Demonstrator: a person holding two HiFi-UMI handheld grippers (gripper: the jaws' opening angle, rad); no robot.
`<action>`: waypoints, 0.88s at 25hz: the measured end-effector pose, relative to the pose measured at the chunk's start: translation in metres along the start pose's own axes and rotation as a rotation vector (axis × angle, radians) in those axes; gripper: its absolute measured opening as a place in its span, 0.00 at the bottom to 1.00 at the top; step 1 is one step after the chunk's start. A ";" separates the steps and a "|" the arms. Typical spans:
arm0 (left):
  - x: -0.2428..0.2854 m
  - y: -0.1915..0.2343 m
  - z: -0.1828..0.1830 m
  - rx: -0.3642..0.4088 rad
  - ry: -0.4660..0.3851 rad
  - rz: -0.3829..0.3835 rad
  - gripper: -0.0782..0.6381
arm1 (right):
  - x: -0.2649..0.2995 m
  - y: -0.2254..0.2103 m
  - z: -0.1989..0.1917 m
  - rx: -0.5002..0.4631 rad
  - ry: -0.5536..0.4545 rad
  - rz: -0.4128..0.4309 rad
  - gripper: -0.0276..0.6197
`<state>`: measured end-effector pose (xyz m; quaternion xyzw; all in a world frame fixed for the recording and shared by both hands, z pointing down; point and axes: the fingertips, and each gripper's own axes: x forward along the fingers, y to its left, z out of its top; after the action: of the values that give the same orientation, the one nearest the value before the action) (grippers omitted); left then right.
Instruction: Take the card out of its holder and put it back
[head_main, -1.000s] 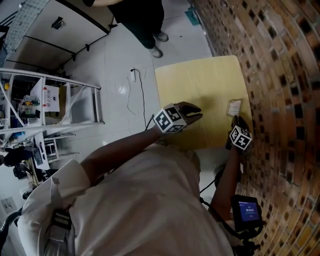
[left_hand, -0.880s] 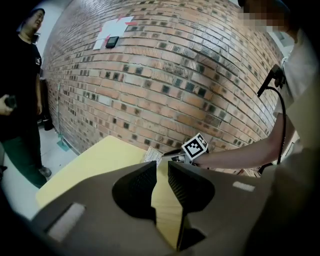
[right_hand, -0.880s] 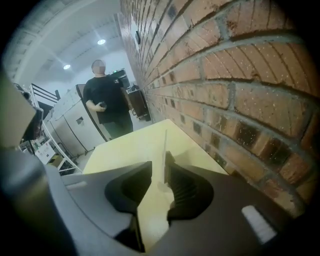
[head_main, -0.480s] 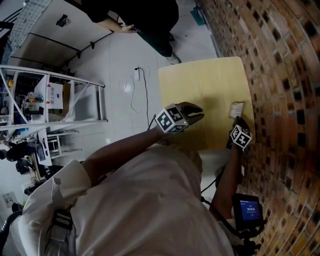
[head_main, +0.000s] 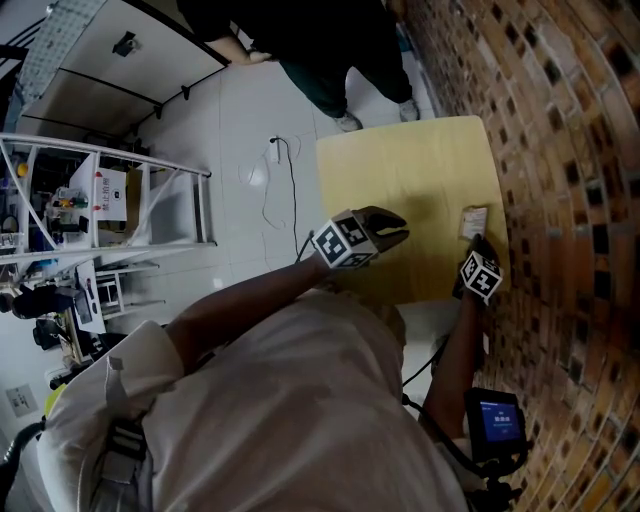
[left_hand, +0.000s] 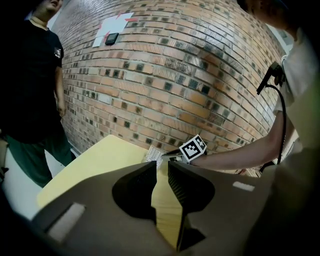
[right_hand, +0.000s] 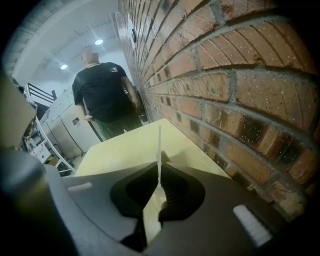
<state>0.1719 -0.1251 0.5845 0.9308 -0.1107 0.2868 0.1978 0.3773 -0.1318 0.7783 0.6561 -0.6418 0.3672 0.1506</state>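
Note:
A small white card (head_main: 472, 220) stands near the right edge of the yellow table (head_main: 400, 170), close to the brick wall. My right gripper (head_main: 474, 243) is at its near edge. In the right gripper view the card (right_hand: 159, 142) shows edge-on as a thin white strip, upright between the jaws. The right gripper (right_hand: 159, 175) has just been closing and is now shut on the card. I cannot make out the holder. My left gripper (head_main: 398, 230) hovers over the table's middle, jaws a narrow slit apart and empty. From the left gripper (left_hand: 160, 167) the card (left_hand: 153, 154) shows beside the right gripper's marker cube (left_hand: 192, 148).
A brick wall (head_main: 560, 150) runs along the table's right side. A person in dark clothes (head_main: 330, 40) stands at the table's far end. A white metal rack (head_main: 100, 200) and a floor cable (head_main: 285, 190) lie left. A small screen device (head_main: 496, 422) sits at lower right.
The standing person has stepped closer to the table's far end. My right gripper has sunk slightly onto the card. The left gripper has stayed in place.

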 end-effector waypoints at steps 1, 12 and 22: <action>0.000 0.000 0.000 0.000 0.004 0.000 0.24 | -0.001 0.002 0.001 0.000 -0.001 0.000 0.07; 0.000 0.001 0.002 0.009 -0.016 -0.016 0.24 | -0.014 0.005 0.015 -0.020 -0.039 -0.025 0.06; -0.010 -0.002 0.004 0.013 -0.033 -0.021 0.24 | -0.035 0.010 0.031 -0.032 -0.074 -0.044 0.06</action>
<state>0.1669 -0.1243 0.5751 0.9378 -0.1024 0.2700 0.1930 0.3804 -0.1281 0.7302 0.6807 -0.6383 0.3288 0.1451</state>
